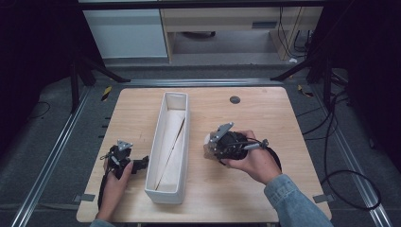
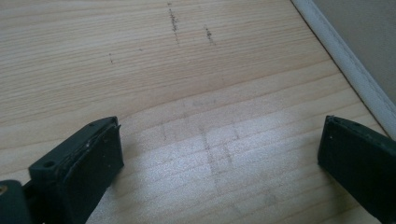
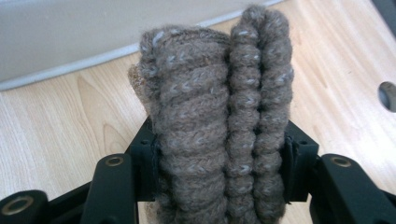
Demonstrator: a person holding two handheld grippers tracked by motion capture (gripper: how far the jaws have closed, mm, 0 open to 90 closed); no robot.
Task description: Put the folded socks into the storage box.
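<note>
Knit bundle (image 3: 217, 116): folded brown wool, soft, light, compressible; likely non-fragile, low slip risk. Best hold is across the folded stack at mid-height, as gripped now. Right gripper (image 3: 219, 172) fingers half-closed, pressing both sides of bundle, w/ item held above the surface (image 1: 265, 113), right of the white fabric bin (image 1: 163, 189). Left gripper (image 2: 219, 163) fingers wide apart, empty, resting low beside bin.
</note>
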